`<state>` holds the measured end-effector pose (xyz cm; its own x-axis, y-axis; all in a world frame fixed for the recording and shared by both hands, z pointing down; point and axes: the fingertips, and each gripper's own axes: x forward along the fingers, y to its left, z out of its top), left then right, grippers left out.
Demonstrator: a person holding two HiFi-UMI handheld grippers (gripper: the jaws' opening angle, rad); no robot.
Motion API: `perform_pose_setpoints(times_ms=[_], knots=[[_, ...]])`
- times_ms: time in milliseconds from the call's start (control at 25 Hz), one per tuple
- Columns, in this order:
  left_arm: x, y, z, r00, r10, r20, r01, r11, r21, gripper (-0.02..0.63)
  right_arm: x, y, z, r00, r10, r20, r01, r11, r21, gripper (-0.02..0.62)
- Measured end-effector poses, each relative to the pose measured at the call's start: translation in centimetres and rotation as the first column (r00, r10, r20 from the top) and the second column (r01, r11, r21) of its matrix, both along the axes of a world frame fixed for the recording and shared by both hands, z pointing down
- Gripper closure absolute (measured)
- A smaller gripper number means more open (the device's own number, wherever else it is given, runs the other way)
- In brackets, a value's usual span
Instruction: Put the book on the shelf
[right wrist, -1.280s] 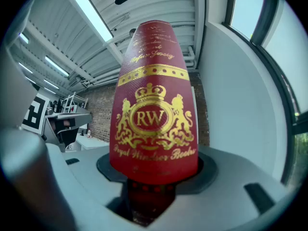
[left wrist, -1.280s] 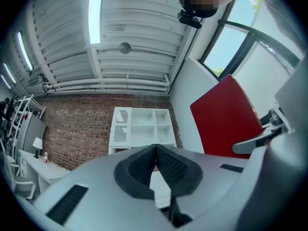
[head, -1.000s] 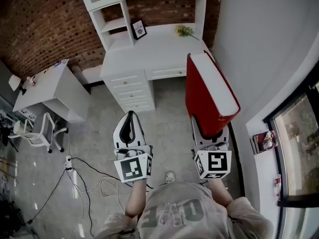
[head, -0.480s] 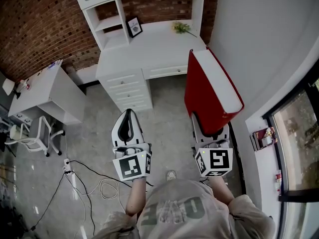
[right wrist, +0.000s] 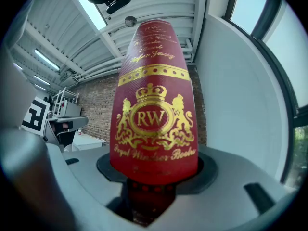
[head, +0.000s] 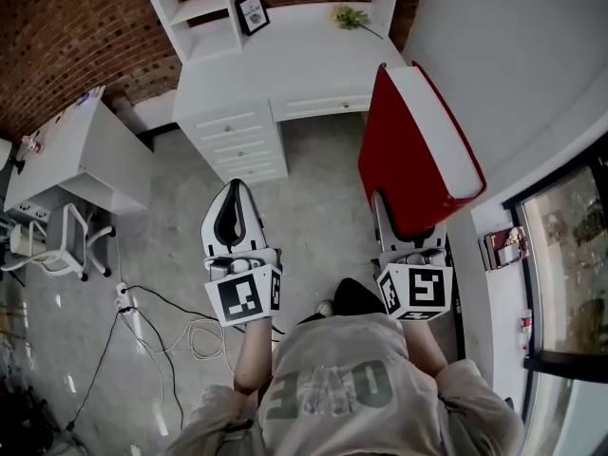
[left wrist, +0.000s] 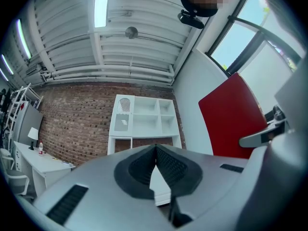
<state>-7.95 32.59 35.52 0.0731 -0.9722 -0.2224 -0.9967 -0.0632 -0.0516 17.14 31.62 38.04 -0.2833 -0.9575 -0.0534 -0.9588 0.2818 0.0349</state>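
Closer now than a second ago, the white desk [head: 304,60] with its shelf unit [head: 204,12] has slid up the head view as the person stepped toward it, and both grippers have come forward with them. The red book [head: 408,169] is not yet over the desk. It hangs in the air above the floor, close to the right-hand wall, its far end level in the picture with the desk's front right corner. The right gripper [head: 410,240] holds it by the near end alone, jaws spread wide across its thickness, and the gold-crested spine faces that gripper's camera. The left gripper [head: 234,198] rides beside it well apart, jaws pressed together on nothing. This looks like the carry, with most of the task still ahead. A big book pinched at one end will want to swing, so the grip should stay firm and the walk smooth — the idle left gripper could steady the free end. Lifting the book clear of the desk's front edge before reaching in seems wise, then aiming for an open compartment above the back left of the desk. Two small things call for care: the picture frame [head: 251,12] at the back edge under the shelves, and the sprig of flowers [head: 350,17] near the back right corner.
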Motion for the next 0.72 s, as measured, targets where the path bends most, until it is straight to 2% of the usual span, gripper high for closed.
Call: perform_pose_setpoints(times_ms=[200, 360, 560, 720], knots=[[-0.2, -4.0, 1.3, 1.0, -0.004, 0.003, 0.004, 1.0, -0.014, 0.594, 0.5, -4.6, 1.3, 1.0, 0.016, -0.005, -0.016, 1.0, -0.013, 0.353], [0.0, -8.8, 2.8, 1.0, -0.013, 0.005, 0.013, 1.0, -0.015, 0.594, 0.4, -10.1, 2.9, 1.0, -0.005, -0.006, 0.005, 1.0, -0.014, 0.353], [0.4, -17.3, 4.2, 1.0, -0.02, 0.018, 0.02, 1.0, -0.008, 0.594, -0.4, -19.9, 4.9, 0.999, -0.041, -0.007, 0.041, 0.999, -0.001, 0.353], [-0.5, -25.8, 2.8, 0.999, -0.034, 0.022, 0.034, 0.999, 0.005, 0.594, -1.8, -29.0, 4.3, 0.998, -0.058, 0.008, 0.058, 0.998, 0.0, 0.353]])
